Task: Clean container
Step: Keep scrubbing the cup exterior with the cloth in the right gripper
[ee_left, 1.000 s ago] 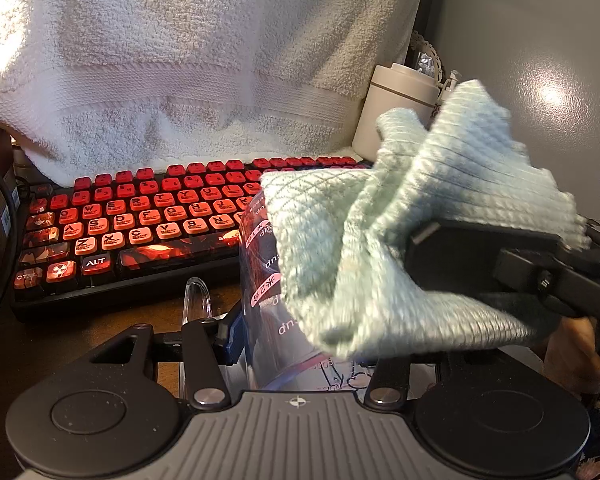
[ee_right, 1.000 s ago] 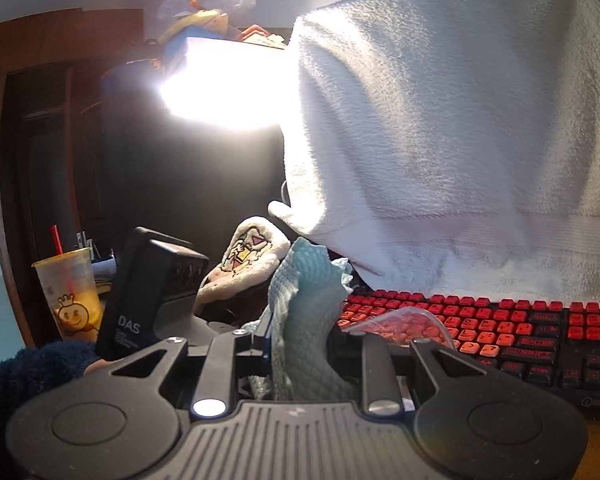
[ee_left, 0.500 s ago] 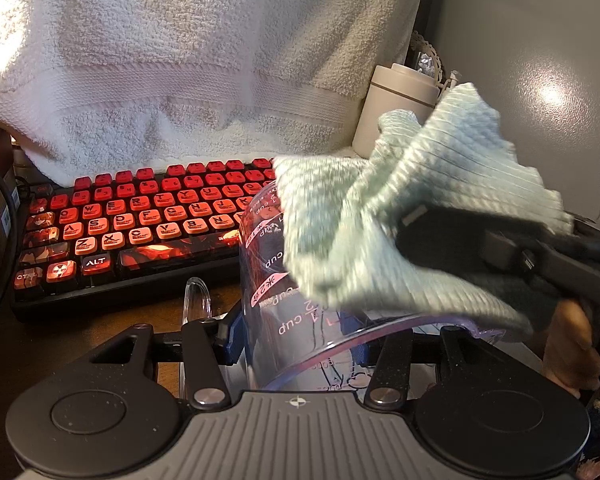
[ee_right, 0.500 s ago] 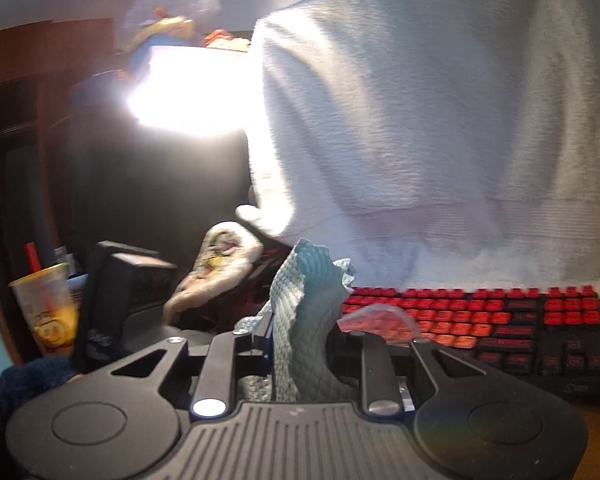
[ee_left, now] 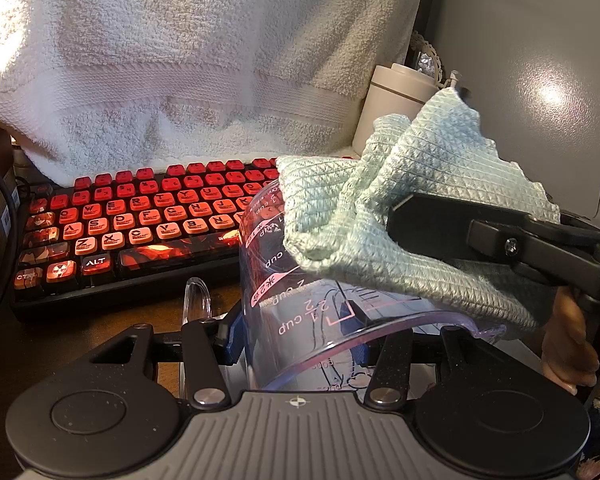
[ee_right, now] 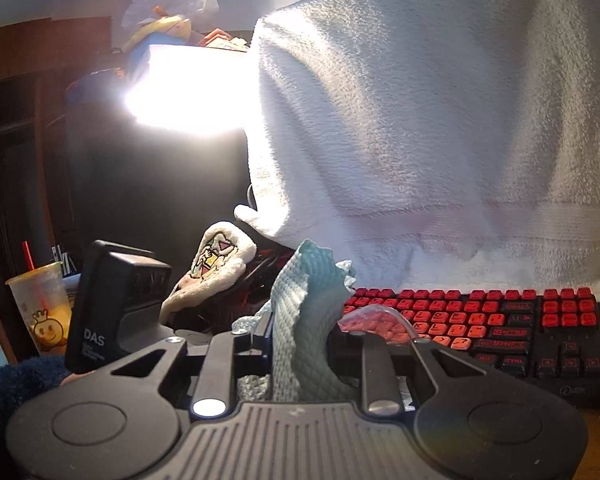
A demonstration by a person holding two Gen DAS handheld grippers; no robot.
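My left gripper [ee_left: 296, 332] is shut on a clear plastic measuring cup [ee_left: 284, 308] with pink markings, held tilted over the desk with its rim toward the camera. Its clear handle [ee_left: 198, 296] sticks out to the left. From the right comes my right gripper [ee_left: 400, 220], shut on a pale green waffle cloth [ee_left: 380, 208]. The cloth is draped over the cup's far side and into its mouth. In the right wrist view the cloth [ee_right: 300, 320] stands up between the right gripper's [ee_right: 300, 352] fingers, and a bit of the cup's rim [ee_right: 376, 320] shows just right of it.
A red-and-black keyboard [ee_left: 140, 220] lies behind the cup on the wooden desk [ee_left: 100, 320]. A white towel [ee_left: 180, 60] hangs over it. A beige canister [ee_left: 396, 108] stands at the back right. A yellow drink cup [ee_right: 40, 312] and a plush item [ee_right: 212, 264] sit at the left.
The right gripper and cloth have slid up and to the right across the cup's mouth, uncovering its near rim and markings. The cup and left gripper stayed put.
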